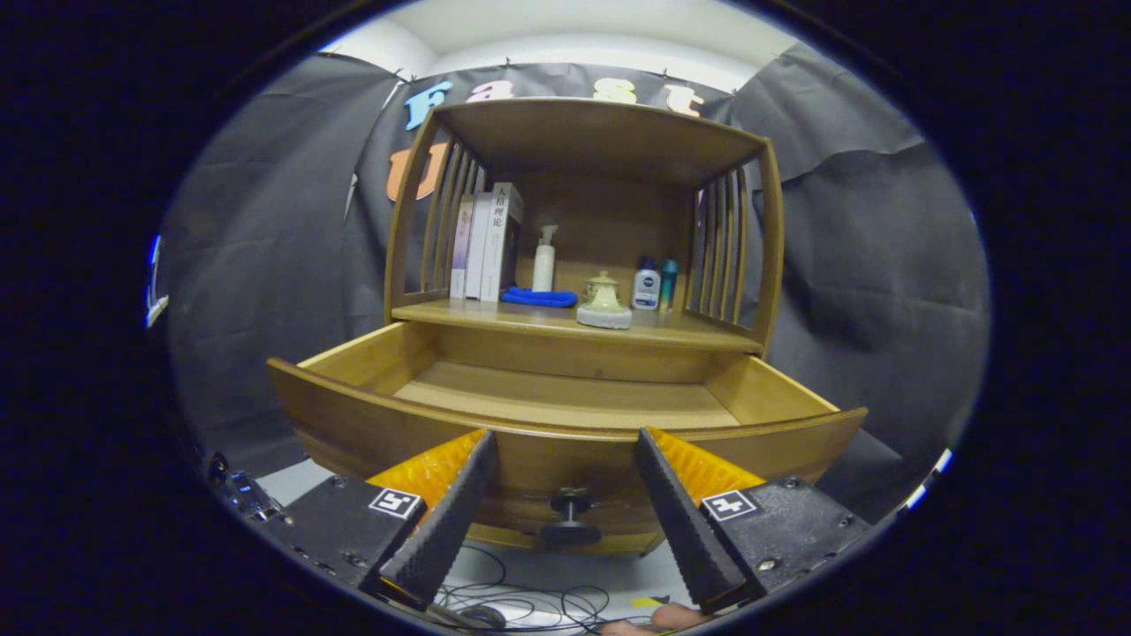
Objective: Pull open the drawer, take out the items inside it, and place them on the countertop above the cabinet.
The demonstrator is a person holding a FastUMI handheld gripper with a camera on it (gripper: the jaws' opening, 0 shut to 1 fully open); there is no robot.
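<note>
Drawer [565,402] is pulled out w/ bare wood floor showing inside; its knob [570,515] sits on the front panel, between the fingers [680,503], not touched. Gripper [565,508] fingers are spread wide, holding nothing, tips just in front of the drawer front. On the surface [548,320] above: books [484,243] upright at left, pump bottle [544,259], blue cloth [539,298] beside it, lidded ceramic jar [603,302] near the front edge, 2 small bottles [655,284] to the right.

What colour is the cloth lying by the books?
Blue cloth, seen in the gripper view; the tool is open.
</note>
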